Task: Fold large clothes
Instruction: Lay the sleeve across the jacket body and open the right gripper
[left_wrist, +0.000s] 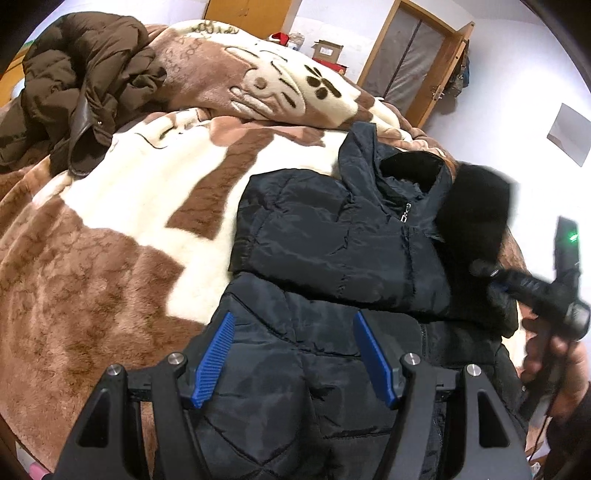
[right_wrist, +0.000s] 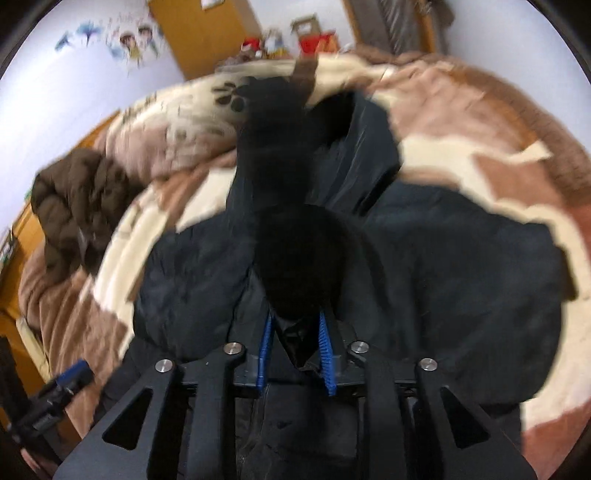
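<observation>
The dark quilted jacket (left_wrist: 332, 240) is lying near the bed's (left_wrist: 110, 240) edge on the plush brown-and-cream blanket, its left sleeve already folded across. The left gripper (left_wrist: 295, 354) is hovering released above the hem. The right gripper (right_wrist: 295, 347), blurred, is apparently parting around black fleecy trim (right_wrist: 295, 258). Next comes tucking the hood flat.

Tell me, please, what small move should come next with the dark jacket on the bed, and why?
Probably lower the open left gripper onto the dark jacket hem below it and pinch. One sleeve already lies folded across the chest, and the lower part still lies flat on the blanket.
</observation>
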